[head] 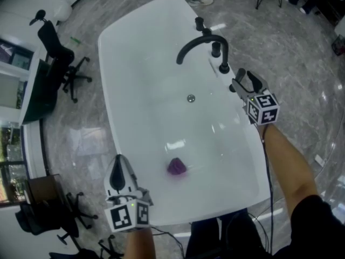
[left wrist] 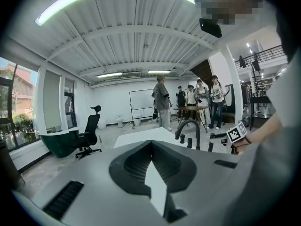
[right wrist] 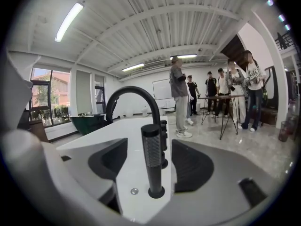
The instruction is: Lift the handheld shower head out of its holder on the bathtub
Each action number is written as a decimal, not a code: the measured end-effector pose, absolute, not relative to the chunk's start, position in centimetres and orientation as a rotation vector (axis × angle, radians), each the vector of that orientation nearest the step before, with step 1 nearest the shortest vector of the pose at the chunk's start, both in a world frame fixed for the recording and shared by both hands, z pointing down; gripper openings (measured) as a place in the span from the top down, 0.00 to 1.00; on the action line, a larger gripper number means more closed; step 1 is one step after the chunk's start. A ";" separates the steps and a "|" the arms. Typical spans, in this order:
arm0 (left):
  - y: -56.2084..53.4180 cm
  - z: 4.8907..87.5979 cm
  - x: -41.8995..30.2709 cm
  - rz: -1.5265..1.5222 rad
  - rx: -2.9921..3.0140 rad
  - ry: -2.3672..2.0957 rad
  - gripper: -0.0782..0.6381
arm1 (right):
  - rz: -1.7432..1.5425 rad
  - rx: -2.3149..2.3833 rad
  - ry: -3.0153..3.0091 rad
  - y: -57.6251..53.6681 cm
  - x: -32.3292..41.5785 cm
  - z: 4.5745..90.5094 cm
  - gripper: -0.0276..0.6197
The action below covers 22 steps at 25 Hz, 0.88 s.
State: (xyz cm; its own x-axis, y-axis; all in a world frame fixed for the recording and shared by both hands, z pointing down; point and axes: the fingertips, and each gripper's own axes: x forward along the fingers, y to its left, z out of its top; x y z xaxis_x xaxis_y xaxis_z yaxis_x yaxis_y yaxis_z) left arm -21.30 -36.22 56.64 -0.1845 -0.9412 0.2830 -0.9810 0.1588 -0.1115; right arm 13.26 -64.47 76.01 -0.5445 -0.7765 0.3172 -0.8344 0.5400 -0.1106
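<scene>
Shower head (right wrist: 151, 147) stands untouched between spread jaws (right gripper (right wrist: 150, 167)); left gripper (left wrist: 151, 147) closed, empty.

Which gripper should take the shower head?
Right. The right gripper is open with the shower head lined up between its jaws, not yet gripped. The left gripper is shut, at the near corner of the tub, well away.

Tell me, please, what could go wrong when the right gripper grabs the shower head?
The right gripper is open around the slim shower head without touching it; an off-centre close might tip it rather than grip it. A knob and the faucet stand close behind, so reaching too deep, or lifting at a slant, could knock them.
</scene>
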 end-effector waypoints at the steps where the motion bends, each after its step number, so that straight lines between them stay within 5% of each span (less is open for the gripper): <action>1: -36.0 56.8 -21.5 0.409 1.897 -2.277 0.88 | 0.375 1.366 -2.539 -64.6 13.4 76.4 0.49; 15: -33.3 58.9 -23.5 0.420 1.803 -2.303 0.88 | 0.372 1.372 -2.480 -66.1 12.7 79.7 0.52; 19: -33.0 59.3 -24.0 0.401 1.786 -2.310 0.88 | 0.368 1.375 -2.470 -66.5 12.4 79.9 0.69; 22: -32.9 59.6 -24.3 0.383 1.773 -2.314 0.88 | 0.369 1.378 -2.459 -66.5 12.3 80.3 0.71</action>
State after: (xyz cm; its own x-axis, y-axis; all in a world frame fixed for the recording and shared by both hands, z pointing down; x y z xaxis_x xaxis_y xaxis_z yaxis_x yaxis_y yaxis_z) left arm -24.26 -32.86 59.62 -0.2600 -0.9135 0.3130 -0.9656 0.2465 -0.0826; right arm 12.26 -66.46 80.32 -0.4961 -0.7819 0.3775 -0.8583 0.5073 -0.0773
